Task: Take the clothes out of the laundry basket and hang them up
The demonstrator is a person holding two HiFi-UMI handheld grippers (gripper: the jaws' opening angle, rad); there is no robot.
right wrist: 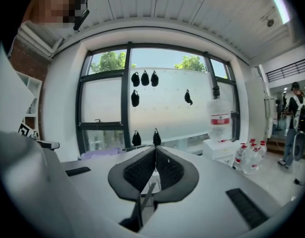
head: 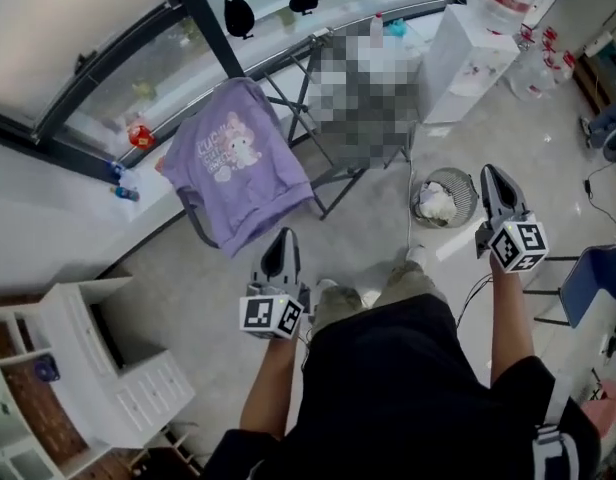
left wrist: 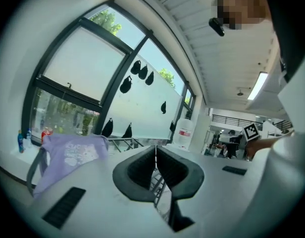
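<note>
Left tongs [head: 281,242] and right tongs [head: 492,180] — both closed, empty — we hold out; purple sweatshirt [head: 236,158] drapes the drying rack [head: 340,190].

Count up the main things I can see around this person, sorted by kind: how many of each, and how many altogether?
Purple sweatshirt: 1
Drying rack: 1
Gripper, left and right: 2
Wire mesh basket: 1
Water dispenser: 1
Total: 6
</note>
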